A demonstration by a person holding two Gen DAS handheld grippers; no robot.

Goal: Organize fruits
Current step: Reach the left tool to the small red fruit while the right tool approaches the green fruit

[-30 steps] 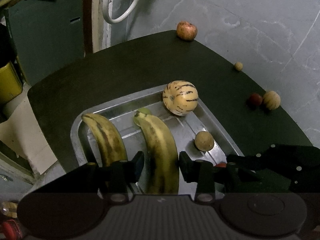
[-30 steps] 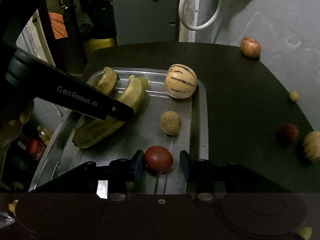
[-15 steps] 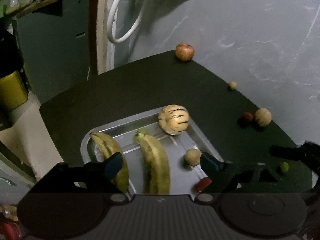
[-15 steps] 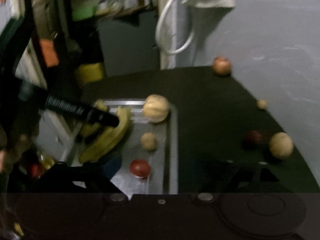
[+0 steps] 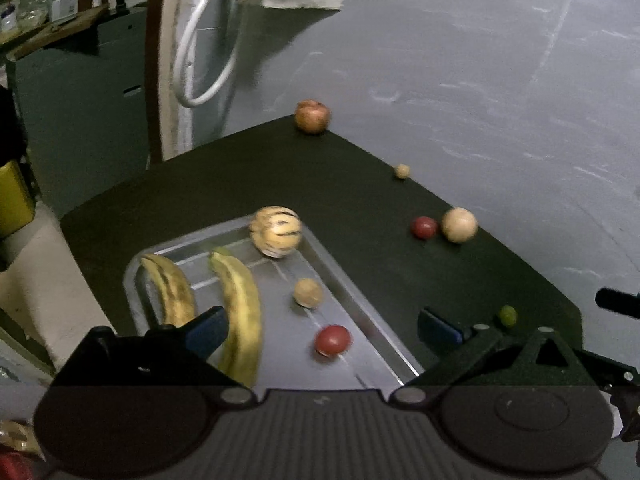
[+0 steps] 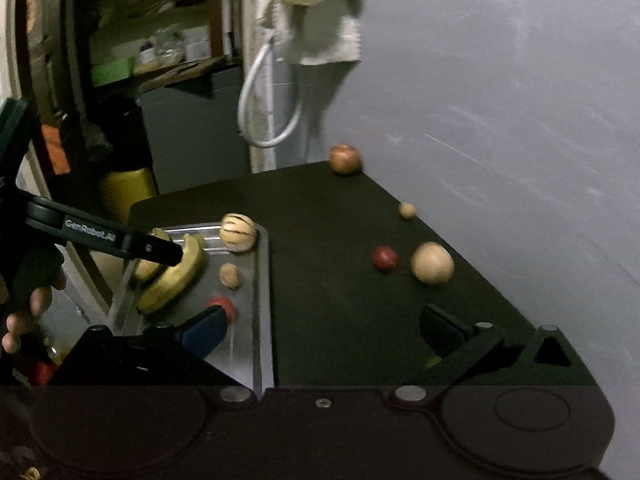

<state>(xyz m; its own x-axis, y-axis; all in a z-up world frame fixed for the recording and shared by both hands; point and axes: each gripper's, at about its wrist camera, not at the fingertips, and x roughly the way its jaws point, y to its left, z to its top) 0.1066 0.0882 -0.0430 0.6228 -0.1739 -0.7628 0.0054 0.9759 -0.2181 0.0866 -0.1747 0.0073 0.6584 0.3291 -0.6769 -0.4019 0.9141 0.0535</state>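
1 green fruit half-hidden behind right tool.

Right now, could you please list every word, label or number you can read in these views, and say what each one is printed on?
"GenRobot.AI": white lettering on the side of the black left gripper, seen from the right wrist view.
Boxes and packets on the shelf at the back carry labels, but they are too small and blurred to read.
Nothing is readable on the tray or the fruit.

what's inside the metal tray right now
Two bananas, a striped melon, a small tan fruit and a red fruit. The gripper body covers the tray's near end.
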